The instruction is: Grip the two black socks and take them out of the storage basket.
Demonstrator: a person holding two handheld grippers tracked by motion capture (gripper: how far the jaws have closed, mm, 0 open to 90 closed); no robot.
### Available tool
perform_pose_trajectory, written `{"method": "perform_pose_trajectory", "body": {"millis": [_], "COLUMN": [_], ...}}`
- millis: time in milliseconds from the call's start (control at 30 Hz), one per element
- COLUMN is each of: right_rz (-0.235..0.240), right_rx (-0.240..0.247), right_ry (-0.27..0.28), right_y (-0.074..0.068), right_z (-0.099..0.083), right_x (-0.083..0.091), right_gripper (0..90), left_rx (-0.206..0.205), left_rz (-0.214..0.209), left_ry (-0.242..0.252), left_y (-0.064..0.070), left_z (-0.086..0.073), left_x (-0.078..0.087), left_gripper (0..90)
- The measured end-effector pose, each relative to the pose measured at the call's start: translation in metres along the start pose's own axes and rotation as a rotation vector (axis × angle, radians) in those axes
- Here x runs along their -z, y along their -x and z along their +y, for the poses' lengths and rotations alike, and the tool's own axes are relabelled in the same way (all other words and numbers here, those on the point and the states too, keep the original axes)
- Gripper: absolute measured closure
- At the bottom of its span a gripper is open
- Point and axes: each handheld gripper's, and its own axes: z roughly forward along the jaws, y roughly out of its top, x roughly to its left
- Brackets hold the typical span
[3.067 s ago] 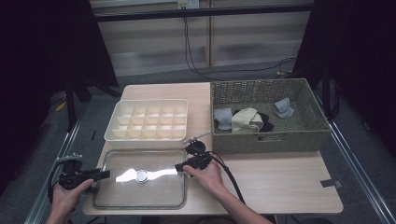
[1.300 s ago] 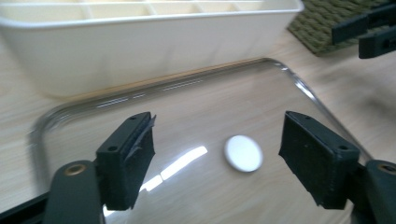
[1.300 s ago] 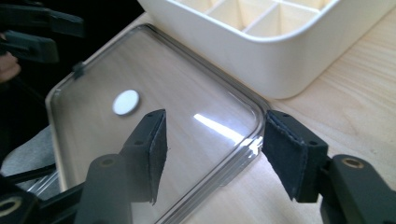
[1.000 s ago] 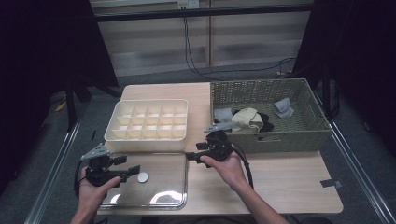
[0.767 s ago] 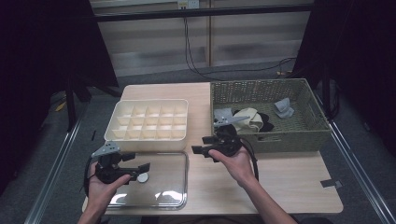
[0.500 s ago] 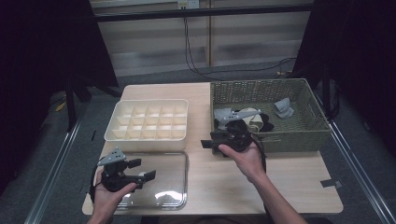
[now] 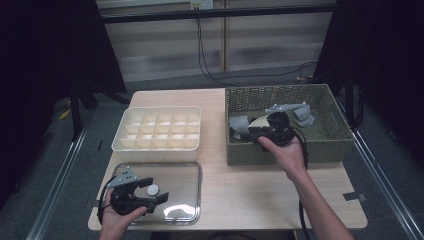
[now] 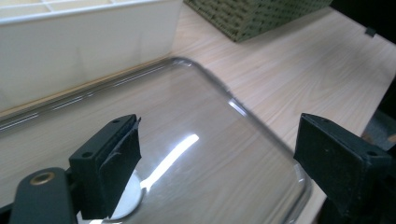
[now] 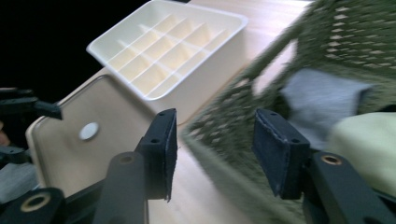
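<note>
high view is showing the right gripper hanging released at the near wall of the woven basket, with the grey cloth lying just inside ahead of it, probably within reach. the left gripper, also released, is hanging far off over the clear lid.

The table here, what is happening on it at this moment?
A person holds a gripper in each hand. The right gripper is open, over the near wall of the wicker basket, facing the folded cloths inside. The left gripper hovers open over the clear lid, near the white divided box.
</note>
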Motion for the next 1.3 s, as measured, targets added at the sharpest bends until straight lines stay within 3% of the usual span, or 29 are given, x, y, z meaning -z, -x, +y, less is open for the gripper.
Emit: {"method": "perform_pose_trajectory", "body": {"millis": [133,333,533,767,967,1167,1300], "right_rz": [-0.054,-0.112,-0.180,-0.233,-0.275,-0.287,-0.295], "right_rx": [-0.009,-0.040,-0.069,-0.075,-0.107,-0.151,-0.168], "right_ry": [0.005,-0.017,-0.073,-0.160,-0.236,-0.297,-0.327], "right_y": [0.017,0.046,0.073,0.097,0.116,0.128,0.134], "right_z": [0.006,0.011,0.017,0.029,0.032,0.032,0.032], "right_x": [0.006,0.011,0.008,-0.004,-0.021,-0.037,-0.043], "right_gripper": [51.4,43.6,37.0,33.1,27.6,21.9,17.5], "left_rx": [0.012,0.046,0.058,0.054,0.058,0.059,0.065], "left_rz": [0.014,0.042,0.046,0.046,0.040,0.040,0.017], "left_ry": [0.000,0.015,0.027,0.018,0.022,0.021,0.022], "left_y": [-0.008,-0.017,-0.021,-0.022,-0.022,-0.022,-0.020], "left_z": [-0.002,-0.004,-0.004,-0.003,-0.003,-0.003,-0.003], "left_x": [0.002,0.004,0.005,0.003,0.002,0.002,0.002], "left_gripper": [14.2,14.2,14.2,14.6,15.1,14.6,14.6]}}
